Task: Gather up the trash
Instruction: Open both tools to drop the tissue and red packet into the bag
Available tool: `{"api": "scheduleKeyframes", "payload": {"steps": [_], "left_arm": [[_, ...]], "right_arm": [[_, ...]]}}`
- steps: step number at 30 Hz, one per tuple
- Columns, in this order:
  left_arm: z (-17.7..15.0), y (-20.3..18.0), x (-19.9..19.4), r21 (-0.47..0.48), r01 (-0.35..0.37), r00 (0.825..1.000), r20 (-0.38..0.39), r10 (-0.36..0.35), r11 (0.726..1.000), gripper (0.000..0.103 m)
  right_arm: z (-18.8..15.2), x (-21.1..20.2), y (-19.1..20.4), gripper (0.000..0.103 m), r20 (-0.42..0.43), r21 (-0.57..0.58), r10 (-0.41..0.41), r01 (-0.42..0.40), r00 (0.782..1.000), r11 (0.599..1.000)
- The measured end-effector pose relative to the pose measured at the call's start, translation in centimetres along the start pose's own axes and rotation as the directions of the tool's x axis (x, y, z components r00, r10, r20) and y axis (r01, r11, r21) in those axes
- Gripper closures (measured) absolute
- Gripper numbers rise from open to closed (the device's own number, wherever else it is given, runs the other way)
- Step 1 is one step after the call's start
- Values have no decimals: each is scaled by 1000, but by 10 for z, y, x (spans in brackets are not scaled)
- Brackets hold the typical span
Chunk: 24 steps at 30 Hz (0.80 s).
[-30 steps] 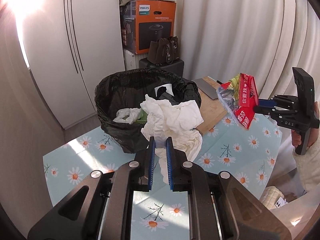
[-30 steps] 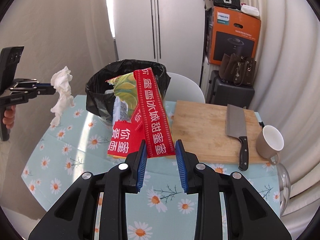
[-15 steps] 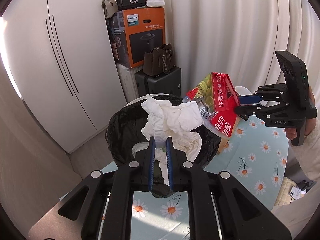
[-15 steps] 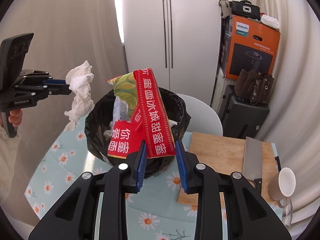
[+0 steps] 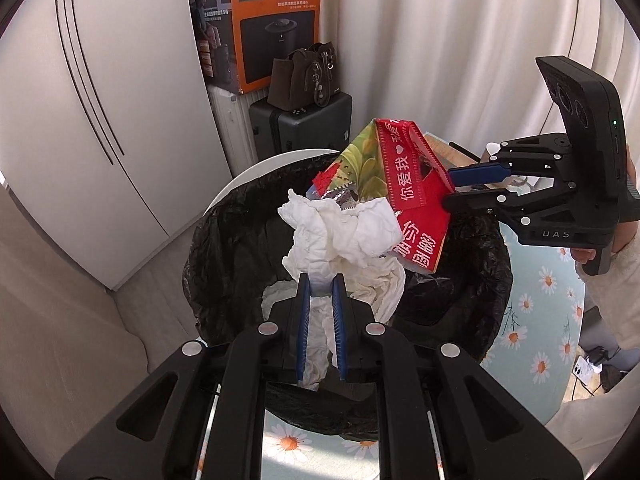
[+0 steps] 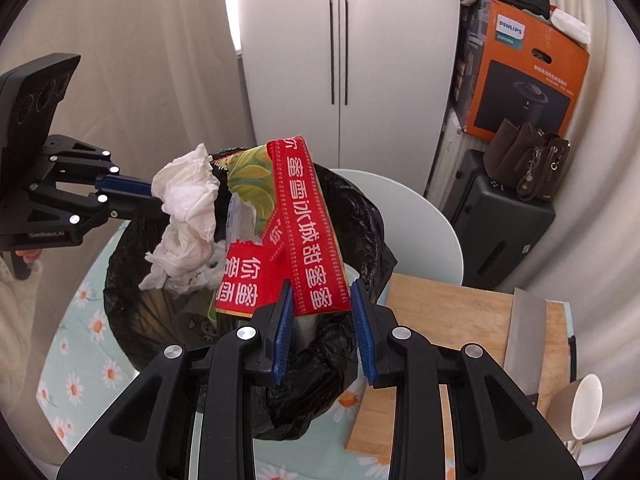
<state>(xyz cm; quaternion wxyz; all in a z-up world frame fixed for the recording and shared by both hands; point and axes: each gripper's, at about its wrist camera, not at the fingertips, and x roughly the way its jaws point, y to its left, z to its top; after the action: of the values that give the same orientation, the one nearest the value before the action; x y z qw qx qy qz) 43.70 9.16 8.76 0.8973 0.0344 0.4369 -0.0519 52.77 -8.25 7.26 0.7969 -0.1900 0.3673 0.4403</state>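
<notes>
A bin lined with a black bag (image 5: 224, 248) (image 6: 360, 216) stands on the daisy-print table. My left gripper (image 5: 319, 280) is shut on a crumpled white tissue (image 5: 340, 236) (image 6: 188, 208) and holds it over the bin's opening. My right gripper (image 6: 322, 292) is shut on a red and green snack wrapper (image 6: 304, 240) (image 5: 404, 176), also over the bin. The right gripper shows in the left wrist view (image 5: 452, 194), and the left one in the right wrist view (image 6: 156, 196). White paper lies inside the bin.
A wooden cutting board (image 6: 448, 320) with a cleaver (image 6: 526, 340) lies right of the bin, and a beige cup (image 6: 580, 404) beside it. A white chair (image 6: 420, 216), a black suitcase (image 6: 500, 220), an orange box and a white wardrobe stand behind.
Both grippers moved forward with their loads, from beside the bin to right above its opening. The tissue and the wrapper now hang close together.
</notes>
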Motion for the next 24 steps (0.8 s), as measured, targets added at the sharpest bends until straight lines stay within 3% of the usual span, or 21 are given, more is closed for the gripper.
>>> {"api": "scheduleKeyframes", "payload": {"steps": [15, 16, 17, 19, 20, 21, 24], "left_arm": [[-3, 21, 60, 8, 26, 994, -106, -25, 1000, 88], [-3, 23, 61, -3, 24, 994, -102, -24, 1000, 84], [-4, 25, 61, -18, 30, 995, -92, -32, 999, 69], [-5, 26, 54, -44, 84, 996, -34, -86, 995, 54], [-6, 25, 50, -53, 86, 996, -8, -87, 995, 29], [-7, 22, 46, -57, 69, 998, 13, -69, 996, 15], [-11, 16, 35, -53, 54, 997, 48, -52, 997, 14]], "right_arm": [[19, 41, 8, 76, -83, -61, -44, 39, 996, 997], [19, 41, 9, 75, -80, -66, -46, 41, 996, 997], [19, 41, 9, 75, -80, -69, -50, 45, 995, 997], [19, 40, 9, 72, -76, -63, -44, 40, 996, 997], [19, 38, 9, 64, -71, -61, -48, 43, 996, 997], [20, 38, 7, 60, -65, -60, -57, 53, 996, 997], [16, 29, 7, 53, -44, -54, -61, 58, 997, 997]]}}
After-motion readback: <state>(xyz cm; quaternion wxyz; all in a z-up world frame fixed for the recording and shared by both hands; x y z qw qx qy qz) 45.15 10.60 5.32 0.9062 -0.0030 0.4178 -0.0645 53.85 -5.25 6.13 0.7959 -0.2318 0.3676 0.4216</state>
